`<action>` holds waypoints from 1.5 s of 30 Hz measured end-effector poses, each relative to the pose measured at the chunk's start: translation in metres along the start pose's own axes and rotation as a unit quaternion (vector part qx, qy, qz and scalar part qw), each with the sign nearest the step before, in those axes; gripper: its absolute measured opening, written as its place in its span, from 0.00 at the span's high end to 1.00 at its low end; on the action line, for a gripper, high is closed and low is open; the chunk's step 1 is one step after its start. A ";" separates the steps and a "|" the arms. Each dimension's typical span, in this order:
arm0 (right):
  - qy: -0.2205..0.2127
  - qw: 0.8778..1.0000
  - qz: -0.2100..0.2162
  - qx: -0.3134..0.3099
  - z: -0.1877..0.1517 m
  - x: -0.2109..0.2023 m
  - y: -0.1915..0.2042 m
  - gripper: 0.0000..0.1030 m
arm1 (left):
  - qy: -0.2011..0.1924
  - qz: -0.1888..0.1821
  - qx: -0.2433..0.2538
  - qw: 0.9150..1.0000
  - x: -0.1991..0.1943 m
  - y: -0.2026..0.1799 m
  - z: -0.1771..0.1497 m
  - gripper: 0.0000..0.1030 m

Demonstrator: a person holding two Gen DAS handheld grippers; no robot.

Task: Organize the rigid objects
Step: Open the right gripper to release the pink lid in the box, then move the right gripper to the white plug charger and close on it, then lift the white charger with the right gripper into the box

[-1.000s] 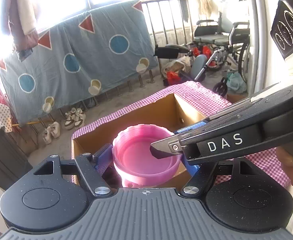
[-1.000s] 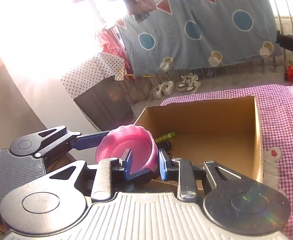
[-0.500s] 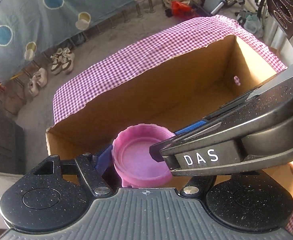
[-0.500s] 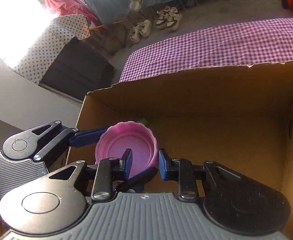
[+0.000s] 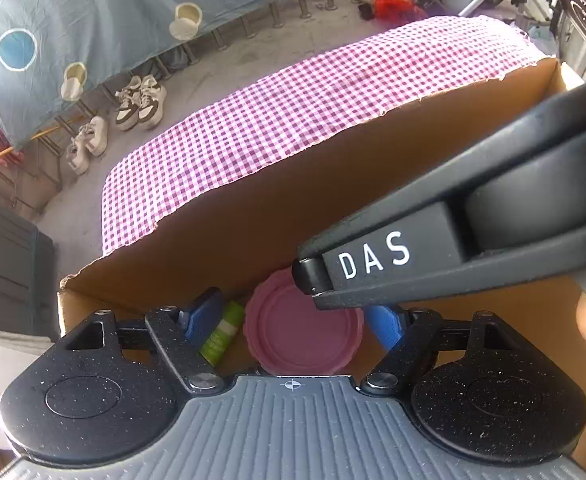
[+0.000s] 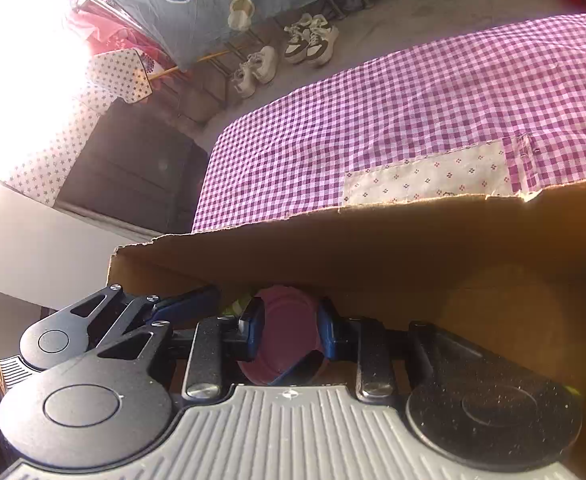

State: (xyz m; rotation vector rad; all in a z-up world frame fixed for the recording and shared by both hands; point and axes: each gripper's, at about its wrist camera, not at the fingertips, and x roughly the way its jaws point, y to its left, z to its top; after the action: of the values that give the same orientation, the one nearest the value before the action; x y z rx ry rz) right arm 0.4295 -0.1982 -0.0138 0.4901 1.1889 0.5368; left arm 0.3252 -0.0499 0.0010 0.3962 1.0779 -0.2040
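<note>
Purple checked cloth point(image 5: 313, 120) covers the table, and on it stands an open cardboard box point(image 5: 253, 216). Inside, low in the near corner, is the pink lid point(image 5: 305, 328), with a green tube point(image 5: 219, 338) just beside it. The left gripper point(image 5: 293, 320) is opening, and its blue fingers point(image 5: 201, 316) stand apart from the lid on both sides. The right gripper point(image 6: 289, 334) is narrow, with its pads at the lid's edges; I cannot tell if they press. My worry is that the lid could tilt onto the tube, or that a finger could catch the box wall while leaving.
</note>
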 end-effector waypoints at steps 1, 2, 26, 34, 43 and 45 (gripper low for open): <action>-0.005 1.000 0.002 0.001 0.000 -0.004 0.000 0.69 | -0.003 0.000 -0.003 1.000 -0.005 0.001 0.000 0.23; -0.011 1.000 0.003 0.002 -0.001 -0.011 0.000 0.69 | -0.009 -0.001 -0.006 1.000 -0.013 0.001 0.000 0.23; -0.168 0.982 0.086 -0.005 -0.251 -0.208 -0.016 0.54 | -0.190 -0.085 -0.065 0.976 -0.154 -0.086 -0.182 0.17; -0.121 0.990 0.062 0.049 -0.260 -0.155 -0.037 0.54 | -0.172 -0.043 -0.058 0.982 -0.097 -0.136 -0.195 0.33; -0.089 0.993 0.042 0.067 -0.244 -0.119 -0.039 0.54 | -0.168 -0.030 -0.051 0.984 -0.068 -0.151 -0.202 0.51; -0.086 0.994 0.035 0.064 -0.242 -0.114 -0.038 0.55 | -0.166 -0.032 -0.056 0.984 -0.065 -0.151 -0.200 0.58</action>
State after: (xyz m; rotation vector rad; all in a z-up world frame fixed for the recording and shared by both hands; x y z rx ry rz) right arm 0.1730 -0.2815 -0.0262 0.6757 1.0480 0.4700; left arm 0.0793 -0.1068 -0.0565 0.2160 0.7687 -0.2552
